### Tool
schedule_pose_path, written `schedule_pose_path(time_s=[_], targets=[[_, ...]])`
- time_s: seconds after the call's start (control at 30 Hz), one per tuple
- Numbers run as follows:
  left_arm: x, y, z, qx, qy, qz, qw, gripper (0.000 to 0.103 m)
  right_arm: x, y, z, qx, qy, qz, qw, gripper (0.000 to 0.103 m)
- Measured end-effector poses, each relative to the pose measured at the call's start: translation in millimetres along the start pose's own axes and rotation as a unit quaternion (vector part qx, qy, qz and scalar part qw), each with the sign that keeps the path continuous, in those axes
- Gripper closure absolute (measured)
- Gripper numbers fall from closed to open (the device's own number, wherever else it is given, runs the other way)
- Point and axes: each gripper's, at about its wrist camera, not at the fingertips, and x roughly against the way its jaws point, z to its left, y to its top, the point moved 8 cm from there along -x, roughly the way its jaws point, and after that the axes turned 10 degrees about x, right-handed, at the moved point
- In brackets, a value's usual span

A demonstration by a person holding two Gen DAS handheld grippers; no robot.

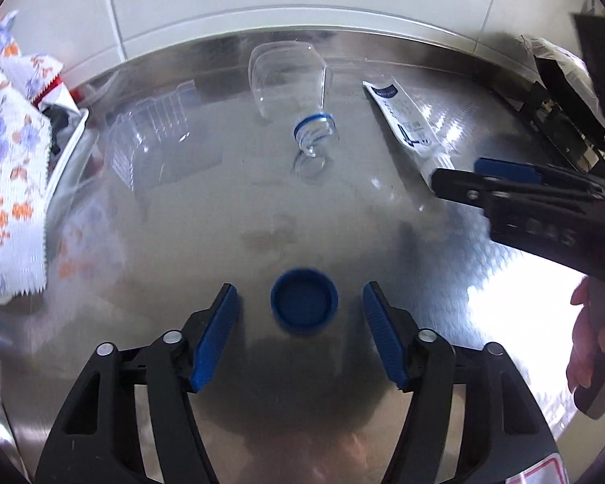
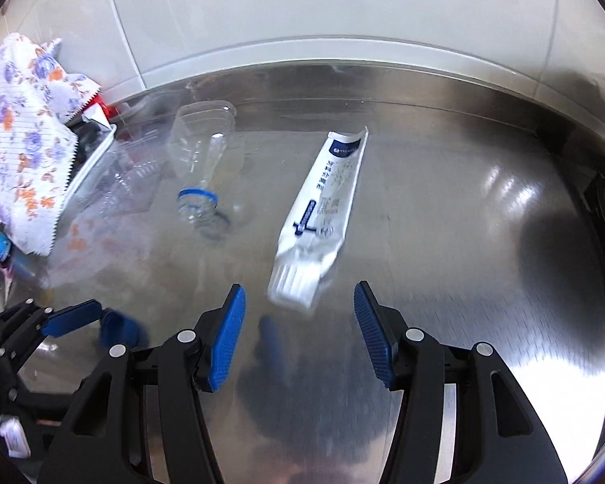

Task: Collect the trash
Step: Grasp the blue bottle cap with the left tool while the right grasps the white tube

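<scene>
The left gripper point(image 1: 300, 330), part open and empty, straddles the blue cap point(image 1: 303, 301), while the right gripper point(image 2: 298, 334), likewise part open and empty, faces the white tube's point(image 2: 322, 205) near end.

A kitchen: steel counter point(image 2: 464, 242) under a white tiled wall point(image 2: 302, 8).

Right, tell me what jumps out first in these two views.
The blue bottle cap on the shiny steel counter stands out most, lying between the open fingers of the left claw, untouched. Next is the white squeezed tube, just ahead of the open right claw. Behind, a capless clear plastic bottle lies on its side, with a flowered cloth at the left edge.
</scene>
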Motion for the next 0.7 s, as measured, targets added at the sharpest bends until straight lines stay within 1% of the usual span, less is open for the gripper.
schedule_pose_path(time_s=[0.13, 0.2, 0.27, 0.37, 0.4, 0.43, 0.5, 0.53, 0.57, 0.6, 0.67, 0.7], targets=[[-4, 5, -2, -0.014, 0.017, -0.017, 0.9996, 0.045, -14, 5, 1, 0.007, -0.008, 0.007, 1.000, 0.046], [-6, 7, -4, -0.012, 0.016, -0.021, 0.9996, 0.046, -22, 8, 1, 0.009, -0.011, 0.011, 1.000, 0.046], [-7, 10, -4, -0.012, 0.017, -0.025, 0.9995, 0.047, -27, 12, -1, 0.018, -0.024, 0.008, 1.000, 0.046], [-7, 13, -5, -0.010, 0.018, -0.030, 0.9993, 0.047, -33, 20, -4, 0.017, -0.031, 0.003, 0.999, 0.046], [-7, 13, -5, -0.008, 0.018, -0.032, 0.9993, 0.048, -34, 22, -4, 0.017, -0.031, 0.001, 0.999, 0.051], [-7, 13, -5, -0.007, 0.018, -0.034, 0.9993, 0.049, -34, 23, -4, 0.017, -0.030, -0.005, 0.999, 0.061], [-6, 14, -6, -0.007, 0.019, -0.035, 0.9992, 0.066, -34, 25, -3, 0.019, -0.027, -0.007, 0.999, 0.062], [-6, 13, -7, -0.006, 0.020, -0.034, 0.9992, 0.070, -34, 24, -2, 0.019, -0.022, -0.009, 1.000, 0.062], [-5, 15, -6, -0.002, 0.022, -0.033, 0.9992, 0.077, -33, 24, -2, 0.018, -0.020, -0.011, 1.000, 0.063], [-5, 16, -4, 0.003, 0.020, -0.032, 0.9993, 0.087, -32, 22, -2, 0.016, -0.018, -0.012, 1.000, 0.063], [-5, 18, 4, 0.023, 0.009, -0.024, 0.9994, 0.102, -26, 20, -4, 0.010, -0.017, -0.014, 1.000, 0.063], [-5, 18, 7, 0.032, -0.001, -0.021, 0.9993, 0.102, -24, 19, -4, 0.006, -0.014, -0.015, 1.000, 0.063]])
